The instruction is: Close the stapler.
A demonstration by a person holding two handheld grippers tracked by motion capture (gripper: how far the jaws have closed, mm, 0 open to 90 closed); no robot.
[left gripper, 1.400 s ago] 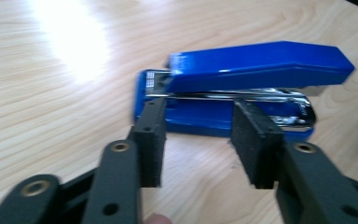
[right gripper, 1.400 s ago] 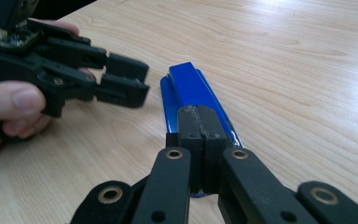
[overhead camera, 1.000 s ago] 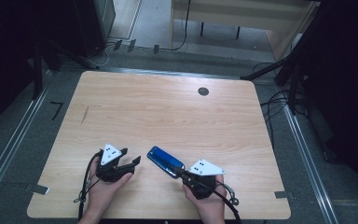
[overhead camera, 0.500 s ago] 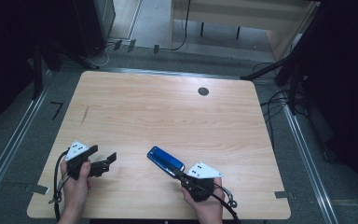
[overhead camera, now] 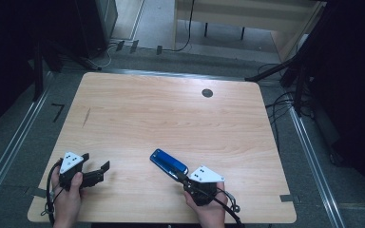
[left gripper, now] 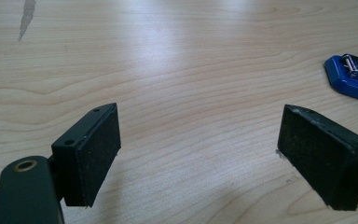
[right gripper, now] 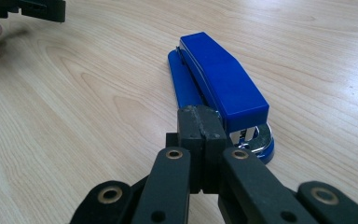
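A: Quick pass, near to far, all relative to the stapler (overhead camera: 169,163). Go.

B: Nearest: right gripper (right gripper: 200,122), right at the stapler's rear end, the end toward the person. Jaws pressed together, pads meeting. Nothing visible between them. They sit just beside the hinge end, maybe touching it, can't tell from the right gripper view.

A: So not holding the stapler?

B: Doesn't look like it. Closed on nothing, tip up against the back of it.

A: Stapler itself?

B: Blue, lying flat on the table (overhead camera: 171,114), near the front edge, a bit right of centre, nose pointing away from the person and to the left. Top arm down.

A: Left gripper?

B: Left gripper (overhead camera: 96,173) is well apart from the stapler, off to its left near the front-left corner. Jaws spread wide, empty. In its own view the stapler (left gripper: 352,77) sits far right, bare wood between the pads.

A: Farther out?

B: Dark round hole (overhead camera: 207,93) in the table, well beyond the stapler toward the far edge. Rest is bare.

A: Step in hand?

B: My read: pushing or steadying the stapler with the shut right tip. To do it well, keep the tip low and centred on the rear end so it slides straight, not spins. If a grab is the aim, open first and straddle the body across its width.
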